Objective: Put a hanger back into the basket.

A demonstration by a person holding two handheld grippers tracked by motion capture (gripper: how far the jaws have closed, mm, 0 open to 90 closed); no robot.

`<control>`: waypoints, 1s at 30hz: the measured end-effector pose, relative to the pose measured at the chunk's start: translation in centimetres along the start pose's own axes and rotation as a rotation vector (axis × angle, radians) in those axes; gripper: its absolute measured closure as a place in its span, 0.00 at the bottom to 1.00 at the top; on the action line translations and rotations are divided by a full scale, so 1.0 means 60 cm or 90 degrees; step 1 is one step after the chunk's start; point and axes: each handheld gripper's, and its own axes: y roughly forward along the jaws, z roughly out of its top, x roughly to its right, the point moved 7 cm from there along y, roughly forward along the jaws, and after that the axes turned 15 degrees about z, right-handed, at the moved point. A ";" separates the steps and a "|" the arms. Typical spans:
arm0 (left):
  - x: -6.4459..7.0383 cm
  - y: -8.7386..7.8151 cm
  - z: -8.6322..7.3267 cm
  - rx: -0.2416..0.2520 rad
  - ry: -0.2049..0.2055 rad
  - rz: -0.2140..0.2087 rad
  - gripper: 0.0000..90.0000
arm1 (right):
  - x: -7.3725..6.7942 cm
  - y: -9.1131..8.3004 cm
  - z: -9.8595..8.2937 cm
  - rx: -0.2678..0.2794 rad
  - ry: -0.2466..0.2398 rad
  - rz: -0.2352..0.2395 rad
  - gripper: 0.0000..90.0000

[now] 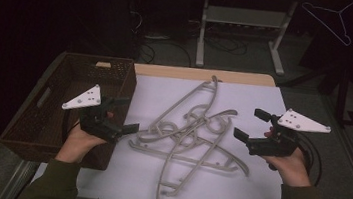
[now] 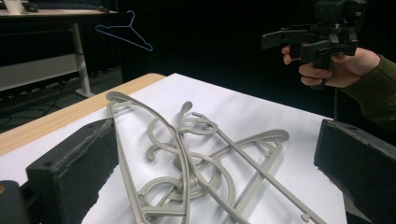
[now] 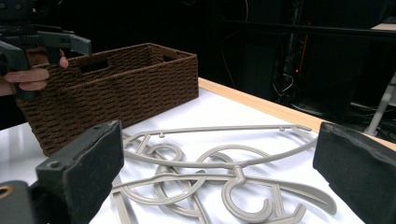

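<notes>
A tangled pile of several grey plastic hangers (image 1: 193,131) lies in the middle of the white table top (image 1: 255,189). To its left stands a brown woven basket (image 1: 87,67). My left gripper (image 1: 130,114) hovers open at the pile's left edge, in front of the basket. On the opposite side my right gripper (image 1: 247,122) is held open too, facing the pile. The left gripper view looks between wide jaws onto the hangers (image 2: 187,158), with the right gripper (image 2: 289,42) beyond. In the right gripper view the hangers (image 3: 210,172), basket (image 3: 140,79) and left gripper (image 3: 51,49) appear.
A thin blue wire hanger (image 1: 332,19) hangs in the dark at the back right. A white-legged desk (image 1: 243,24) and floor cables stand behind the table. The table's wooden far edge (image 1: 202,74) shows past the white cover.
</notes>
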 end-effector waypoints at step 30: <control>0.035 0.098 0.011 -0.107 0.059 0.014 0.01 | 0.005 -0.001 -0.075 -0.077 0.028 -0.032 0.01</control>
